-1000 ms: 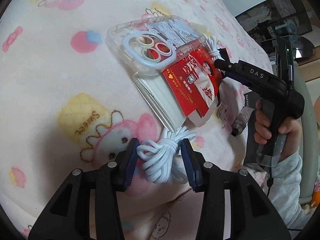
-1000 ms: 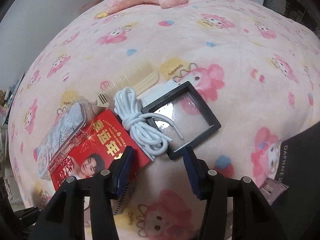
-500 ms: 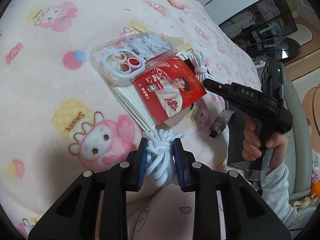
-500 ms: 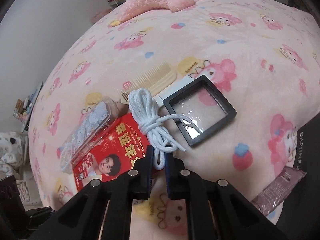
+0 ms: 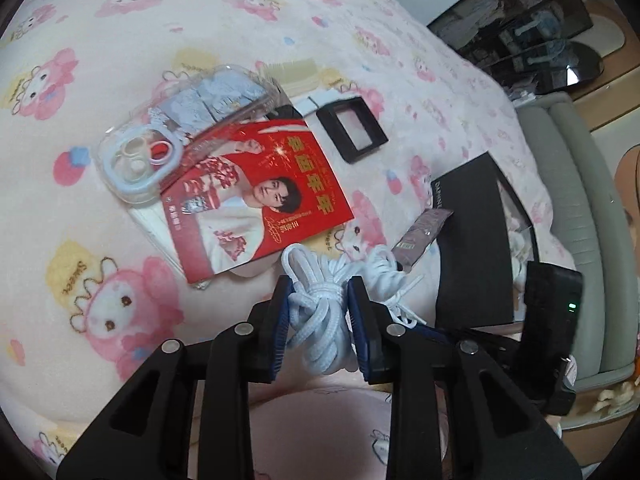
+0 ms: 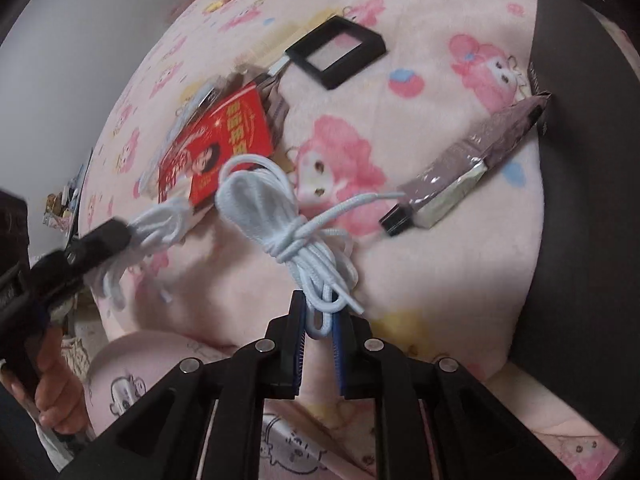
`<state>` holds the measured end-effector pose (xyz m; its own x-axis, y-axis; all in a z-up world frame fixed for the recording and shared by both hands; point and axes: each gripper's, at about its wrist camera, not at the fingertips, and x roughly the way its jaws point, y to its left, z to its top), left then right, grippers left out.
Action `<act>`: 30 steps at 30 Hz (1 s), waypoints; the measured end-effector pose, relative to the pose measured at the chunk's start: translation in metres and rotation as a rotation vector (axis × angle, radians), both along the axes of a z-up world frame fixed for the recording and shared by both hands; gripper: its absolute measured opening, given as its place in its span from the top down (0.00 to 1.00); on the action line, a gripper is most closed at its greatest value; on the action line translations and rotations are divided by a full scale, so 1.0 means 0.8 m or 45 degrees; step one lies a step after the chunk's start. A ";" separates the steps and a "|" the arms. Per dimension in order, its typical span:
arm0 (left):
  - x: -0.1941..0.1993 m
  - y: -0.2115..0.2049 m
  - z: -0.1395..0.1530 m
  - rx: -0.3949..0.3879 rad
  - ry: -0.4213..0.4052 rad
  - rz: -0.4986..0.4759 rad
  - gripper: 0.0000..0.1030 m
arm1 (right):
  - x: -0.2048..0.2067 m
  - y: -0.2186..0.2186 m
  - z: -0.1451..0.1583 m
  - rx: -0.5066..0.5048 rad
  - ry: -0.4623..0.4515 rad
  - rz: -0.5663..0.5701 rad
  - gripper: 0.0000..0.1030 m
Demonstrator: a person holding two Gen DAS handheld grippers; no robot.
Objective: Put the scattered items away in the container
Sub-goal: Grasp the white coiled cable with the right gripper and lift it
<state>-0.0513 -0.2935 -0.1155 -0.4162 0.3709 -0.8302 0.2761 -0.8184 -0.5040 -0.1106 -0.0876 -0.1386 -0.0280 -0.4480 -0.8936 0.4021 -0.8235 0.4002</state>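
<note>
Having lifted off the bed (image 5: 100, 80), both grippers' fingers now pinch white cord bundles (image 5: 320, 312) (image 6: 296, 240), right fingers loosening slightly, box (image 5: 472, 240) next.

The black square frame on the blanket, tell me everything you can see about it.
The black square frame is a flat, thick-bordered square that looks like plastic, with a clear, film-like window through which the pink cartoon blanket shows. It lies flat and apart from both grippers. One corner meets a small white block, beyond the red packet, which it does not touch. The right wrist view shows it the same way.
</note>
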 end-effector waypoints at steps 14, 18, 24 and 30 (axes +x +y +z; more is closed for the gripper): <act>-0.011 -0.010 0.000 -0.248 -0.076 0.030 0.72 | -0.033 -0.024 0.042 0.000 0.323 0.092 0.63; -0.020 0.006 -0.019 -0.234 -0.149 -0.110 0.68 | -0.045 -0.054 0.002 0.093 0.246 0.190 0.63; -0.038 0.011 -0.045 -0.173 -0.264 -0.246 0.60 | -0.043 -0.041 -0.020 -0.025 0.042 0.145 0.74; -0.050 0.028 -0.057 -0.095 -0.316 -0.338 0.79 | -0.035 -0.031 -0.021 -0.143 -0.073 0.089 0.80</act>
<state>-0.0909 -0.2713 -0.1613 -0.0963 0.3736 -0.9226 0.1556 -0.9098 -0.3847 -0.1383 -0.1124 -0.1553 0.0567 -0.5445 -0.8369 0.4309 -0.7428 0.5125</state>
